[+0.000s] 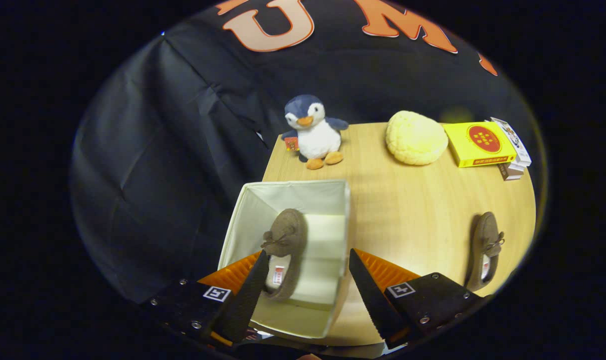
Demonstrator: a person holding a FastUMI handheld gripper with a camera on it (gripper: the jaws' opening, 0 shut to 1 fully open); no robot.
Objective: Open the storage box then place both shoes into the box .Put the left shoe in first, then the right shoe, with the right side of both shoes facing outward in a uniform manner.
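Brown fabric marks both shoes. Nearest, the gripper (305, 280) stands wide open above the box (333, 200) and holds nothing; the shoe in the box (285, 252) shows just inside the left finger, with no contact evident. That shoe lies on the box floor, its long axis running away from the jaws, bow end farther off.

The second shoe (485, 250) lies on the table (408, 210), well to the right of the right finger and clear of the box. Its long axis also runs roughly away from the jaws, bow end far. Judgement: the coming move is a shift right, then a descent across that shoe's width.

Count, near to far: one box, lid not visible; two shoes; beyond them one penguin toy (313, 131), one round yellow bun-like cushion (416, 137), one yellow carton (479, 144) and a small stack of flat packs (512, 150) just right of it.
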